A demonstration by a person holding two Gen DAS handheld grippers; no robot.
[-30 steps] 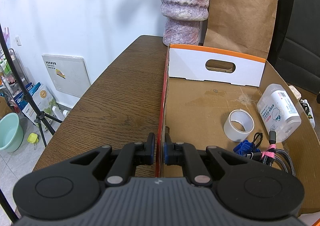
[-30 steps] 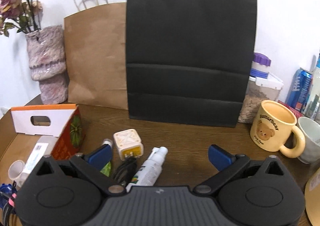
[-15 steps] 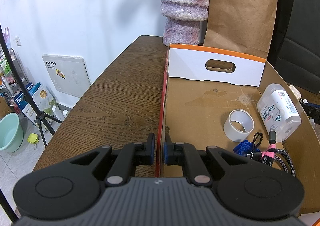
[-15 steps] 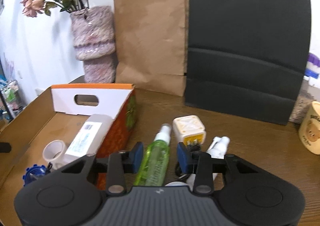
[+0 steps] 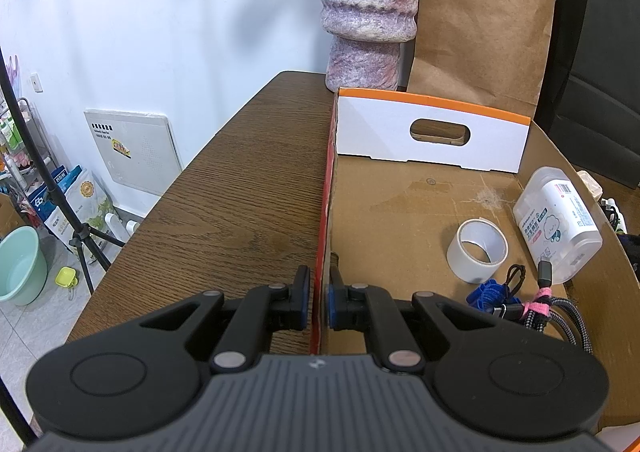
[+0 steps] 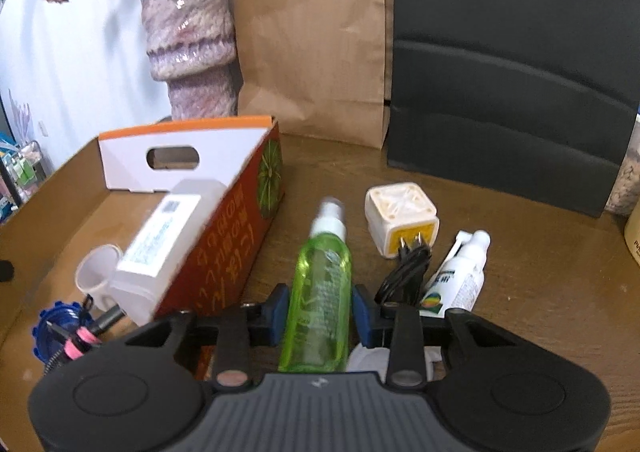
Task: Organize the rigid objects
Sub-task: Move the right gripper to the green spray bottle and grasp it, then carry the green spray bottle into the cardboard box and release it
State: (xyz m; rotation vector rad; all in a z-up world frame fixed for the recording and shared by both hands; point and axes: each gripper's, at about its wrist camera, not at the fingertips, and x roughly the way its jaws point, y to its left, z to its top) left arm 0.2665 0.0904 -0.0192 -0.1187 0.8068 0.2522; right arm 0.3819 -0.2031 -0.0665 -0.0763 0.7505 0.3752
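Note:
An open cardboard box [image 5: 432, 135] lies on the wooden table [image 5: 248, 187]. My left gripper [image 5: 317, 302] is shut on the box's red left wall, near its front corner. Inside the box are a tape roll [image 5: 478, 250], a white plastic bottle [image 5: 556, 228] on its side and bundled cables [image 5: 532, 308]. To the right of the box [image 6: 224, 252], a green spray bottle [image 6: 324, 272] lies on the table. My right gripper [image 6: 320, 314] has its jaws closing on the bottle, with the blue pads pressed against both of its sides.
Beside the green bottle lie a white plug cube [image 6: 400, 215], a black cord [image 6: 408, 272] and a white spray bottle [image 6: 460, 276]. A vase [image 6: 188, 35], a brown paper bag [image 6: 312, 39] and a black bag [image 6: 512, 71] stand behind. The table's left edge drops to the floor.
My right gripper swung left and lower, from wide open over the loose items to closed around the green spray bottle. The left gripper and the box stayed still.

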